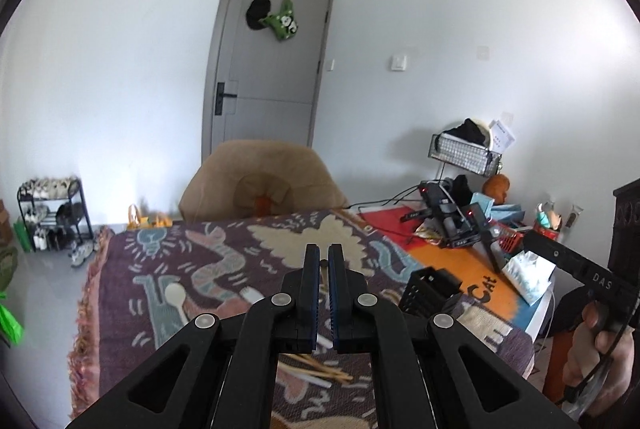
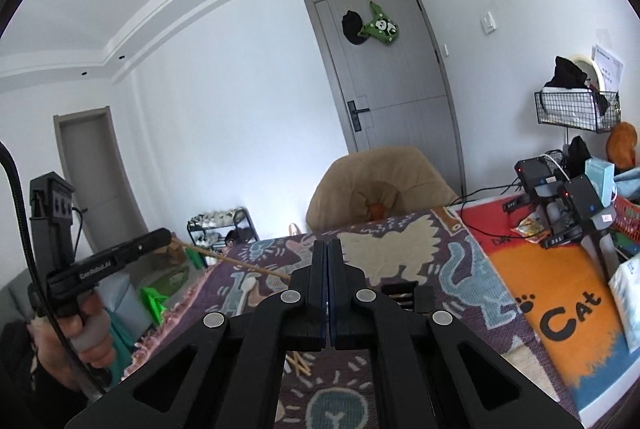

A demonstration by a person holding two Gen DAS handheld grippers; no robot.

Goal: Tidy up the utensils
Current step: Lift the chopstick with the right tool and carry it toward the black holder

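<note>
My left gripper [image 1: 324, 253] is shut on a wooden chopstick [image 1: 330, 279] and holds it above the patterned blanket [image 1: 168, 269]. In the right wrist view the chopstick [image 2: 236, 262] sticks out of the left gripper [image 2: 170, 236] toward the table. My right gripper [image 2: 328, 249] is shut and empty, above the black slotted utensil holder [image 2: 400, 293]. The holder [image 1: 432, 287] stands just right of the left gripper. A white spoon [image 1: 178, 299] lies on the blanket at left. Loose chopsticks [image 1: 320, 371] and a white utensil [image 1: 312, 379] lie below the left gripper.
A tan chair [image 1: 260, 185] stands behind the table. Black devices with cables [image 1: 452, 217], a red basket [image 1: 508, 237] and a tissue pack [image 1: 528, 273] crowd the right side on the orange cat mat [image 1: 464, 261]. A shoe rack [image 1: 52, 213] stands at far left.
</note>
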